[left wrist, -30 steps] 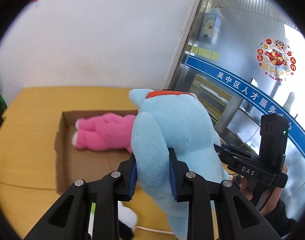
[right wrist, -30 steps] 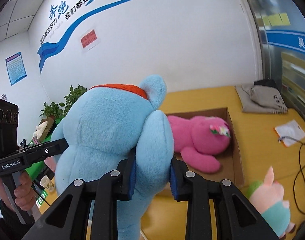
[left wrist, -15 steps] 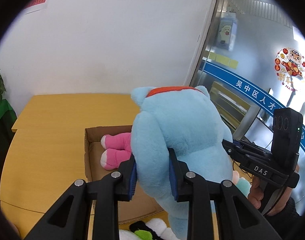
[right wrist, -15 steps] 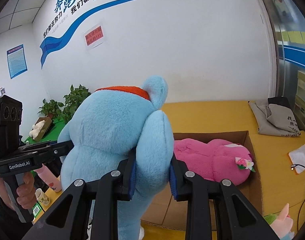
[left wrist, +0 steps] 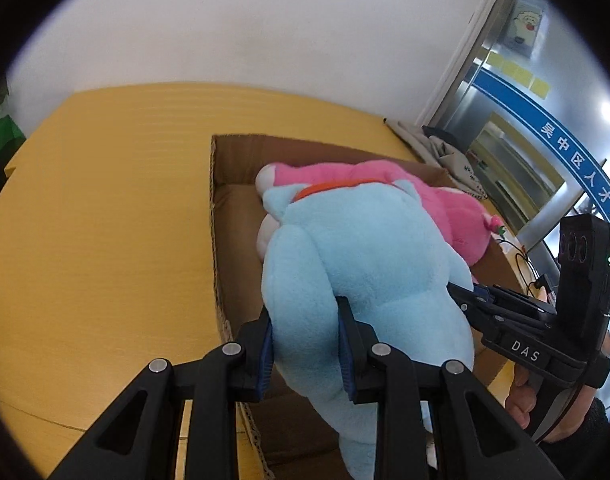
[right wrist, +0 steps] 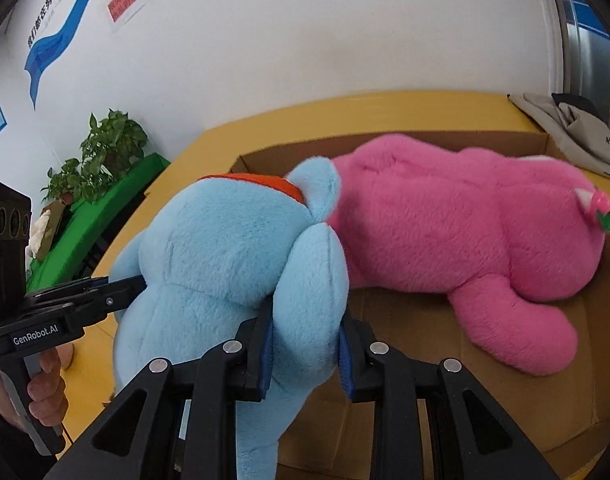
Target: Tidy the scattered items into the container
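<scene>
**Blue plush held by both grippers above the cardboard box**

Left gripper (left wrist: pixel 305 344): the blue pads are pressed into a limb of the blue plush toy (left wrist: pixel 361 256); the fabric is visibly squeezed between them. The toy's body extends forward from the jaws, with its orange collar (left wrist: pixel 325 188) at the far end.

Right gripper (right wrist: pixel 305 354): the jaws are likewise pinched on a limb of the same blue plush toy (right wrist: pixel 225 256), which bulges up and to the left of the pads. Each gripper is seen in the other's view, clamped on the toy from the opposite side, with a hand (right wrist: pixel 45 392) wrapped round its handle.

Cardboard box (left wrist: pixel 233 152): it lies ahead of and below both grippers, on a yellow table (left wrist: pixel 105 200). A pink plush toy (right wrist: pixel 465 240) lies on its side inside the box, ahead and to the right of the right gripper's jaws. The blue toy is held over the box's open top, its head against the pink toy; whether it touches the box floor cannot be told.

Beyond the box, grey folded cloth (right wrist: pixel 577 132) is seen at the far right, and potted plants (right wrist: pixel 101 148) at the far left.
</scene>
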The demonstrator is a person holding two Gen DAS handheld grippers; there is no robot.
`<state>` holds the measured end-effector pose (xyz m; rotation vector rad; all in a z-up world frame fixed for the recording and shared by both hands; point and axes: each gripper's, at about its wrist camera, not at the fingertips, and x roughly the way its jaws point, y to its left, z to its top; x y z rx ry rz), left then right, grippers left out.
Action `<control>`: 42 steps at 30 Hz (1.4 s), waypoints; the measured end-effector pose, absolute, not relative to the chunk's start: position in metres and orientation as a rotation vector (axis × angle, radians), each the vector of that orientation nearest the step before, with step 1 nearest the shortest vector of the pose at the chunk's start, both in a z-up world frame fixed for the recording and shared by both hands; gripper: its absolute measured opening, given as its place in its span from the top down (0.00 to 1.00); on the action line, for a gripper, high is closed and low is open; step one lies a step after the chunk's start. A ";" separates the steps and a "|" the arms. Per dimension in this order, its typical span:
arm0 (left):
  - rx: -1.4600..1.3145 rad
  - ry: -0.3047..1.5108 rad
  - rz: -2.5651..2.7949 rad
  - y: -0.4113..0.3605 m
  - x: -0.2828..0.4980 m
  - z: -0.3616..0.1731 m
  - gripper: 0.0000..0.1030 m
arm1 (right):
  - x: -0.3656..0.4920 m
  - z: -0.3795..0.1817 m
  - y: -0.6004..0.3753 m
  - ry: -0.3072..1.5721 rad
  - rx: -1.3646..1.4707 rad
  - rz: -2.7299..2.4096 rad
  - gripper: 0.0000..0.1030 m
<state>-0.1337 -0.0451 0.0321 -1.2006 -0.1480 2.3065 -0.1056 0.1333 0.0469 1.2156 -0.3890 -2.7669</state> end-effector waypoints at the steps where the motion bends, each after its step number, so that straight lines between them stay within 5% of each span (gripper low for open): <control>1: -1.223 -0.147 2.300 -0.045 -0.135 0.024 0.75 | -0.107 0.040 0.133 -0.394 1.238 -2.757 0.73; 14: -1.256 -0.061 2.391 -0.041 -0.138 0.012 0.71 | -0.119 0.017 0.137 -0.427 1.342 -2.720 0.66; 16: -1.265 -0.080 2.409 -0.045 -0.131 0.018 0.70 | -0.108 0.023 0.143 -0.434 1.317 -2.731 0.51; 18: -1.253 -0.112 2.447 -0.054 -0.118 0.030 0.68 | -0.089 0.037 0.156 -0.484 1.205 -2.729 0.16; 20: -1.222 -0.150 2.498 -0.062 -0.102 0.046 0.66 | -0.064 0.056 0.174 -0.538 1.065 -2.734 0.03; 22: -1.158 -0.193 2.537 -0.070 -0.074 0.069 0.54 | -0.035 0.074 0.193 -0.550 0.935 -2.733 0.01; 24: -1.064 -0.209 2.592 -0.070 -0.042 0.090 0.22 | -0.007 0.085 0.209 -0.530 0.849 -2.735 0.00; 32: -0.897 -0.095 2.612 -0.008 0.047 0.103 0.21 | 0.035 0.060 0.241 -0.375 0.988 -2.894 0.00; 42: -1.112 -0.019 2.551 0.066 0.028 0.050 0.21 | 0.026 0.020 0.249 -0.109 1.109 -3.078 0.00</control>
